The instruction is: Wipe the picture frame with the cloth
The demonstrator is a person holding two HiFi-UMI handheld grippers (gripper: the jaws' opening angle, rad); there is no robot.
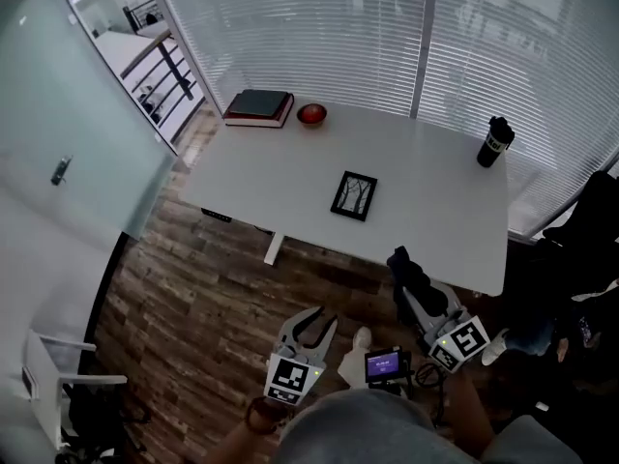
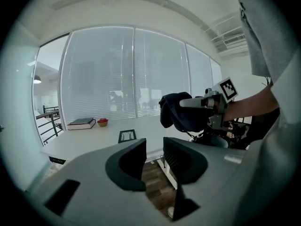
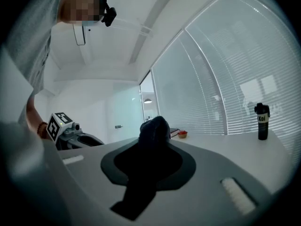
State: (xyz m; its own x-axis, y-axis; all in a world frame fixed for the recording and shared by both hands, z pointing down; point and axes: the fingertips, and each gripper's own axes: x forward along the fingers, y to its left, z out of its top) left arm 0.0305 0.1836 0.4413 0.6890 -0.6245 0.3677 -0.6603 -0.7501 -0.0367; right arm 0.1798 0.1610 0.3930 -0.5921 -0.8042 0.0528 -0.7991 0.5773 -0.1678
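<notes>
A small black picture frame point(image 1: 354, 195) lies flat near the middle of the white table point(image 1: 426, 172); in the left gripper view the picture frame point(image 2: 127, 135) appears ahead on the tabletop. My right gripper point(image 1: 414, 280) hovers off the table's near edge, shut on a dark cloth point(image 1: 408, 267). That cloth point(image 3: 154, 132) bunches between the jaws and hides their tips in the right gripper view. Further back over the wooden floor, my left gripper point(image 1: 320, 323) is open with nothing between its jaws point(image 2: 154, 149). It looks past the right gripper point(image 2: 209, 102) and its hanging cloth point(image 2: 181, 113).
On the table stand stacked books point(image 1: 258, 106), a red bowl point(image 1: 311, 114) and a black bottle point(image 1: 495, 142). Blinds run behind the table and a glass partition point(image 1: 68, 153) to the left. A white chair point(image 1: 58, 380) stands at bottom left and a dark chair point(image 1: 585, 230) at the right.
</notes>
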